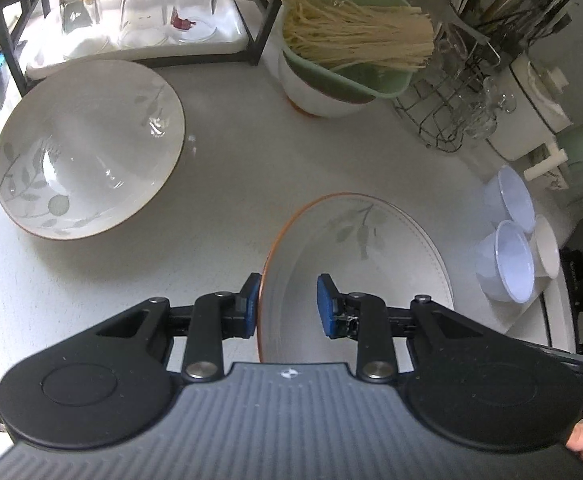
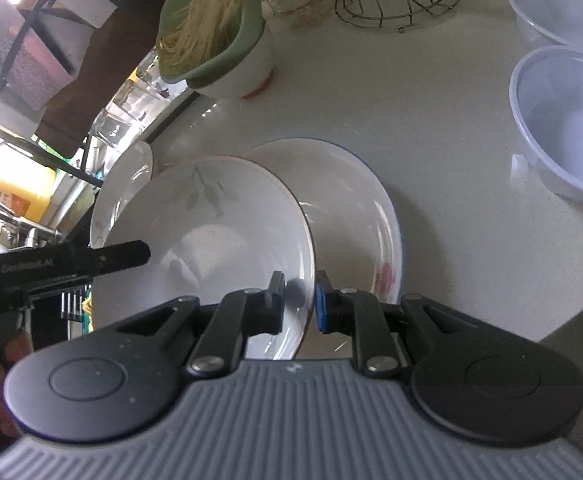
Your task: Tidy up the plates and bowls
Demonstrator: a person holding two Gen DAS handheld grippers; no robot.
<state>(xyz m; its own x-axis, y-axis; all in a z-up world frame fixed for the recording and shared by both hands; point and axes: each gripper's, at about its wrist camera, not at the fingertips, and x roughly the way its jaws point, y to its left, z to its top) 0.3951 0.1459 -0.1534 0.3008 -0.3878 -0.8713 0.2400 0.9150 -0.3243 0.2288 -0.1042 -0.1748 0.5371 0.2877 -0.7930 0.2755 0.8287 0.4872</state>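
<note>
A white leaf-pattern bowl with a brown rim (image 2: 211, 224) is held above the counter; it also shows in the left wrist view (image 1: 331, 264). My right gripper (image 2: 300, 300) is shut on its near right rim. My left gripper (image 1: 289, 306) stands open astride the bowl's left rim, its left pad (image 1: 251, 300) touching the outside; its body shows in the right wrist view (image 2: 63, 264). Under the bowl lies a white plate with a blue rim (image 2: 355, 216), also in the left wrist view (image 1: 423, 248). A second, larger leaf-pattern bowl (image 1: 87, 148) sits at the left.
A green basket of dry noodles (image 1: 347, 36) rests on a white bowl (image 1: 319, 96). A black rack holds upturned glasses on a tray (image 1: 139, 12). A wire rack of glasses (image 1: 455, 96) and translucent plastic bowls (image 1: 507, 264) stand at the right, the bowls also in the right wrist view (image 2: 563, 120).
</note>
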